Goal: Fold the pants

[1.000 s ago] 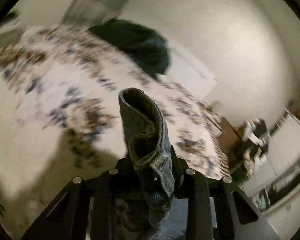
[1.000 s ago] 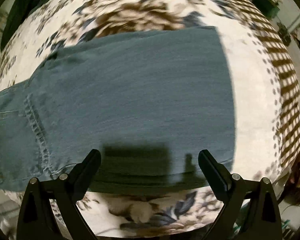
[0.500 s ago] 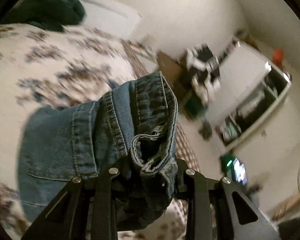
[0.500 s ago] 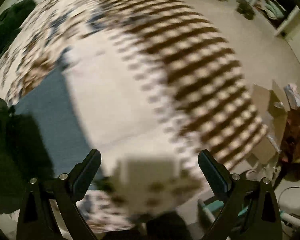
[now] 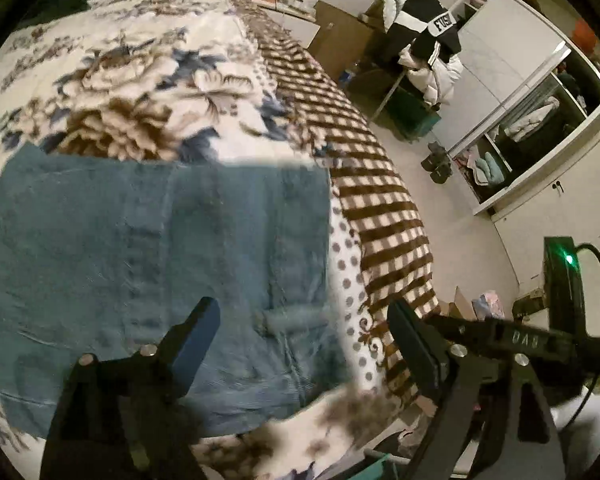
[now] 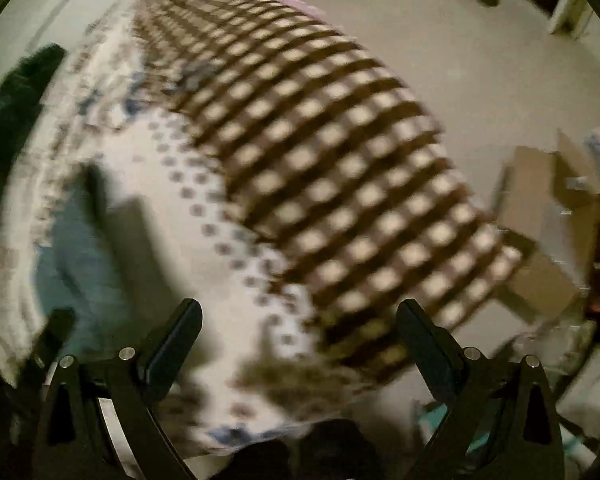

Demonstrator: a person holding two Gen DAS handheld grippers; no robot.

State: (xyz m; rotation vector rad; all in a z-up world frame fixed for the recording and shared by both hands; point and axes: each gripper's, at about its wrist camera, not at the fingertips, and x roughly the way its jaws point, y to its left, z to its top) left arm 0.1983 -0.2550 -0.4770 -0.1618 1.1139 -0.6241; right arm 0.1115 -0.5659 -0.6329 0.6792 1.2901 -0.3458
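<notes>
The blue jeans [image 5: 140, 260] lie folded flat on the flowered blanket [image 5: 148, 80], with seams and a belt loop showing. My left gripper [image 5: 302, 312] hovers over their right edge. Its jaws are opening, and nothing is pinched between them; the denim lies loose below. My right gripper [image 6: 299, 308] stands open and empty above the dotted and checked edge of the bed, pointing steeply down. In the blurred right wrist view only a strip of the jeans [image 6: 80, 256] shows at the left. The right gripper's black body [image 5: 520, 336] shows at the right of the left wrist view.
The blanket's brown checked border [image 5: 380, 208] drops off the bed's right side to the floor. A white wardrobe [image 5: 532, 112] and a pile of clothes [image 5: 428, 40] stand beyond. Cardboard boxes [image 6: 540, 216] sit on the floor. A dark green garment [image 6: 16, 108] lies far back on the bed.
My left gripper carried the bunched waistband across the bed, let go and opened; the jeans now lie flat. My right gripper swung right off the denim to the bed's edge, staying open.
</notes>
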